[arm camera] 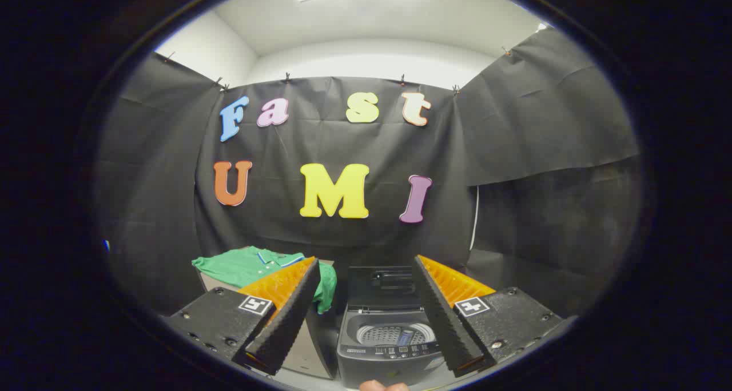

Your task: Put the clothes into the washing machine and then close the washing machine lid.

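The gripper (366, 299) has two wedge-shaped fingers (286, 316) with ribbed inner pads, spread apart. Each rises from a dark speckled base plate, which carries screws and a small square black-and-white marker (255, 304) (beside the finger's root).

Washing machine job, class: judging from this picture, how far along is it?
Barely begun. Done: the washing machine stands with its lid raised and drum bare. In hand: nothing; the gripper is open, fingers apart, machine beyond them. Left: the green shirt lies on the stand beside the machine; it must go in, then the lid shut.
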